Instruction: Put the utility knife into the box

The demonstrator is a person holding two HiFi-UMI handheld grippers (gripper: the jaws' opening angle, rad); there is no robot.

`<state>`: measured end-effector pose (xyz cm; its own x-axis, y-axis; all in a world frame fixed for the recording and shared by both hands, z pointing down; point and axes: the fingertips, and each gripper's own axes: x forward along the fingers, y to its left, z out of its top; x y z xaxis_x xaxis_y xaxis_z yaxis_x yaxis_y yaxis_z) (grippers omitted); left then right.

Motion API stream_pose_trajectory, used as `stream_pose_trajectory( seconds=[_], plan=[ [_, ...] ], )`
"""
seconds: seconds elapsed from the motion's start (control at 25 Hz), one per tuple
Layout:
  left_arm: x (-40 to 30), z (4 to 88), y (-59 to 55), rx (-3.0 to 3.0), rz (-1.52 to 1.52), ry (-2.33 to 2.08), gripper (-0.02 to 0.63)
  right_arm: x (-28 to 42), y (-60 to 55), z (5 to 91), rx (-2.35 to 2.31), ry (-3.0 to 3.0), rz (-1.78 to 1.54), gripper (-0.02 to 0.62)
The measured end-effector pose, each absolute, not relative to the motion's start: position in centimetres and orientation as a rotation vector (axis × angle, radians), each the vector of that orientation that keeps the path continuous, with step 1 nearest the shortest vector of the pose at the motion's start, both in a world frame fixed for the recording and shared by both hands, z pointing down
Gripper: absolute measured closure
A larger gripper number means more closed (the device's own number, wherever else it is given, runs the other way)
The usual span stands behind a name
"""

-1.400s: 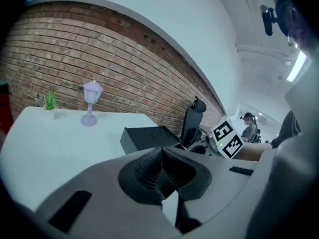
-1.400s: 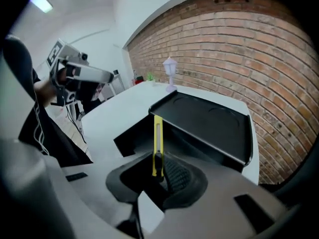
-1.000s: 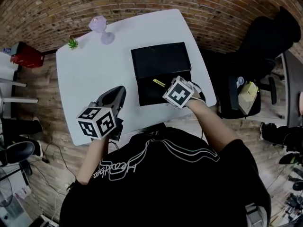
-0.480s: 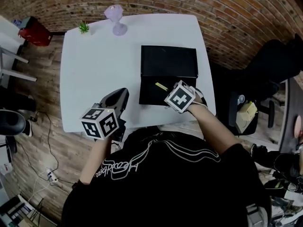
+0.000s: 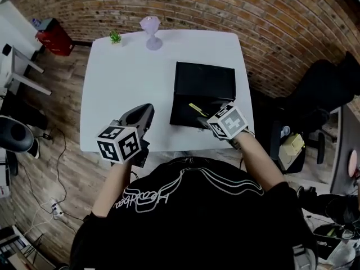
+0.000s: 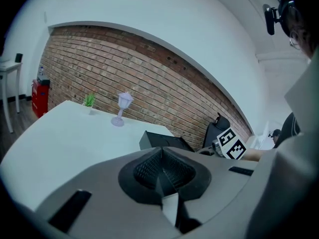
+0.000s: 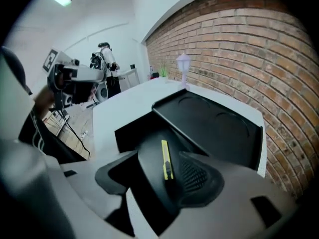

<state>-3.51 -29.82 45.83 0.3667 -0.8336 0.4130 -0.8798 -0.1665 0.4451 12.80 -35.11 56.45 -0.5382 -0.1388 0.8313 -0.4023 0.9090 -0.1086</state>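
The yellow utility knife [image 7: 166, 166] is between the jaws of my right gripper [image 7: 172, 154]. It leans on the left jaw, and a gap shows to the right pad. The jaws are opening. In the head view the knife [image 5: 197, 109] shows over the near half of the open black box [image 5: 183, 114], just ahead of the right gripper [image 5: 207, 122]. The box lid [image 5: 205, 80] lies flat behind it. My left gripper [image 5: 142, 117] hovers over the table's front left, well clear of the box. Its jaws [image 6: 162, 156] are shut on nothing.
The white table [image 5: 124, 77] carries a clear wine glass [image 5: 151, 31] and a small green plant [image 5: 115, 37] at its far edge. A black chair [image 5: 323, 94] stands to the right. A red object [image 5: 53, 35] sits on the wooden floor to the far left.
The right gripper's cube has shifted slightly right and toward the person, while the knife stays over the box. The left gripper has barely moved. The head camera has swung.
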Motion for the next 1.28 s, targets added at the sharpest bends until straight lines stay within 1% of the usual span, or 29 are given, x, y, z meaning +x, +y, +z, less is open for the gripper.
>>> stream_pose_trajectory(
  seconds=[0.08, 0.2, 0.28, 0.36, 0.44, 0.56, 0.76, 1.08, 1.28],
  plan=[
    [-3.2, 44.9, -29.5, 2.026, 0.088, -1.463, 0.574, 12.3, -34.4, 53.7, 0.403, -2.240, 0.423, 0.353],
    [-2.2, 43.4, -28.7, 2.064, 0.091, -1.420, 0.574, 11.4, -32.7, 48.8, 0.417, -2.429, 0.532, 0.422],
    [-1.5, 42.2, -28.1, 2.094, 0.090, -1.388, 0.574, 11.0, -31.2, 45.5, 0.421, -2.544, 0.587, 0.449],
    [-0.7, 40.8, -27.3, 2.131, 0.088, -1.352, 0.574, 10.9, -29.9, 42.5, 0.433, -2.643, 0.618, 0.490],
    [0.3, 39.3, -26.5, 2.177, 0.094, -1.311, 0.574, 11.1, -28.9, 40.1, 0.458, -2.722, 0.637, 0.540],
    [1.7, 37.7, -25.1, 2.248, 0.110, -1.252, 0.574, 11.6, -27.3, 38.2, 0.500, -2.790, 0.671, 0.591],
    [3.1, 36.8, -22.7, 2.304, 0.115, -1.191, 0.574, 12.1, -24.3, 36.8, 0.523, -2.897, 0.712, 0.594],
    [5.0, 36.4, -20.0, 2.426, 0.152, -1.106, 0.574, 14.2, -21.6, 36.4, 0.682, -2.973, 0.746, 0.594],
    [6.0, 35.9, -18.9, 2.452, 0.133, -1.063, 0.574, 14.7, -19.7, 35.7, 0.721, -2.974, 0.653, 0.594]
  ],
)
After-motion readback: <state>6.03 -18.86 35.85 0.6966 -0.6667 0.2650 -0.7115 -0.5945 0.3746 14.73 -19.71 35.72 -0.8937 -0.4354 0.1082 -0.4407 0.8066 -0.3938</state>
